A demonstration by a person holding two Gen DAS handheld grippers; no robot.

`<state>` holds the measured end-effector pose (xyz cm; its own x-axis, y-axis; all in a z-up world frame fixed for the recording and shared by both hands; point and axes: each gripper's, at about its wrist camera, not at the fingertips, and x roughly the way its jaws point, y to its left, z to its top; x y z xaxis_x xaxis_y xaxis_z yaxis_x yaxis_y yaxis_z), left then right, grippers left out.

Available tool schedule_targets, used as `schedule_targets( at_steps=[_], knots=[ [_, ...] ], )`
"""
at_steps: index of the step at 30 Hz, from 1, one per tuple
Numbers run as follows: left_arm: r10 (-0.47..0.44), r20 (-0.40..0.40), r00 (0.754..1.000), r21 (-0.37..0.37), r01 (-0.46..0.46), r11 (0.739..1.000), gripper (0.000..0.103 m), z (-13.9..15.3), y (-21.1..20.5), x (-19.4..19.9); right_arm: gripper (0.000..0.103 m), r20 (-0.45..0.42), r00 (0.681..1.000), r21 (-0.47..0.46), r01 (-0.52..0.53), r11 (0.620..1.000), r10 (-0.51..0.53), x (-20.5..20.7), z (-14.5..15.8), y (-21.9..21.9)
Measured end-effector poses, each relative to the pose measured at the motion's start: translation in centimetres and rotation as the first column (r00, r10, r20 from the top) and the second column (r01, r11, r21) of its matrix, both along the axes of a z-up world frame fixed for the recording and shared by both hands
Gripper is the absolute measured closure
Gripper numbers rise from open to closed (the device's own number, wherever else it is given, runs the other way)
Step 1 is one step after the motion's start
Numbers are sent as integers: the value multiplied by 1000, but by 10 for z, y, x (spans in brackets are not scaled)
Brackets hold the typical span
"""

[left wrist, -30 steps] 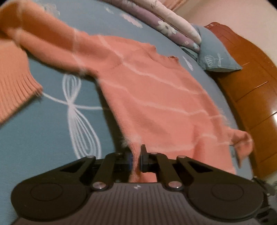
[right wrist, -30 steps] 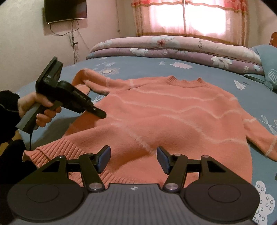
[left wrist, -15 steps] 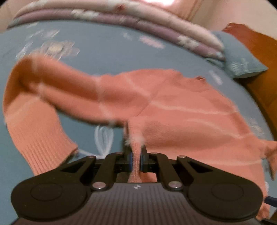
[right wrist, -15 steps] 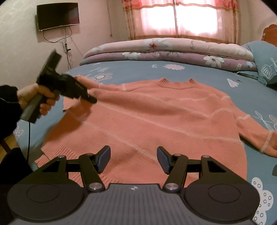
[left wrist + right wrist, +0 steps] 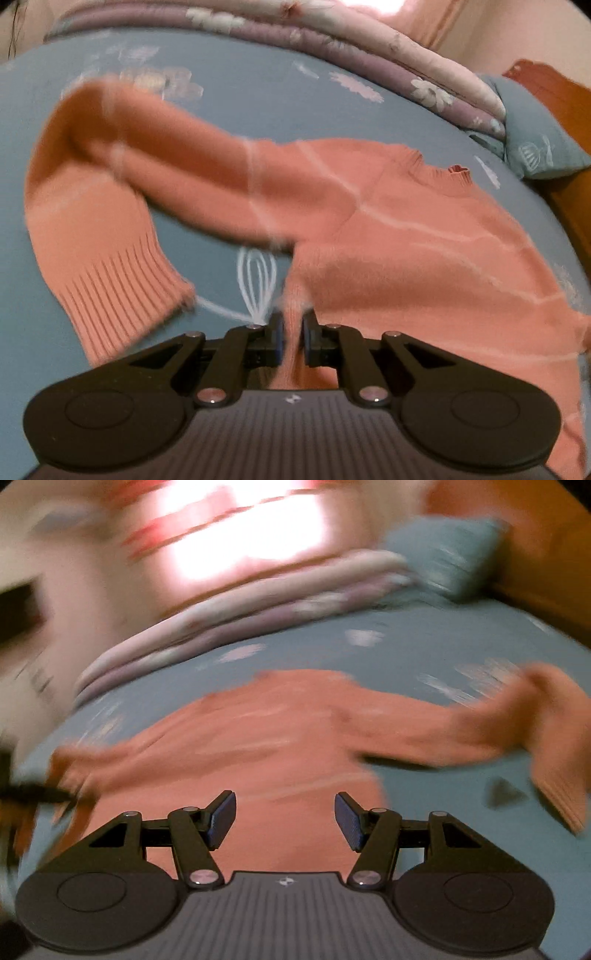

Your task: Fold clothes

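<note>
Lying collar-away sweater [image 5: 424, 258]; left tongs [image 5: 291, 332] just loosening, fabric between; right tongs [image 5: 284, 819] spread.

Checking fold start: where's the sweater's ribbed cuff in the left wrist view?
Ribbed cuff lies lower left on the blue bedsheet, left of the left gripper, beside the white whisk print.

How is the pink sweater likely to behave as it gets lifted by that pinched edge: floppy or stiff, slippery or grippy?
Likely floppy: the sweater bunches into a soft ridge where the left tool pinches it, and its sleeve lies bent back on itself. Probably grippy rather than slippery, given the fuzzy ribbed knit. Expect the rest to sag and drag across the blue bedsheet.
</note>
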<state>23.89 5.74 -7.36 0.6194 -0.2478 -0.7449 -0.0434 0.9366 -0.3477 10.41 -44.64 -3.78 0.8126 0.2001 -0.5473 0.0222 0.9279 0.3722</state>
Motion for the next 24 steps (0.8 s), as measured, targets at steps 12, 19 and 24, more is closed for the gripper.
schedule_targets(
  at_steps=[12, 19, 24],
  knots=[
    [-19, -56, 998, -255, 5, 967, 56, -6, 33, -59, 39, -114, 991, 75, 85, 994, -76, 13, -24, -6],
    [-41, -55, 998, -385, 17, 923, 53, -20, 39, -82, 39, -121, 991, 69, 61, 996, -53, 13, -25, -2],
    [-59, -67, 996, -447, 23, 894, 53, -26, 40, -93, 39, -119, 991, 79, 67, 995, -57, 13, -26, -6]
  ],
)
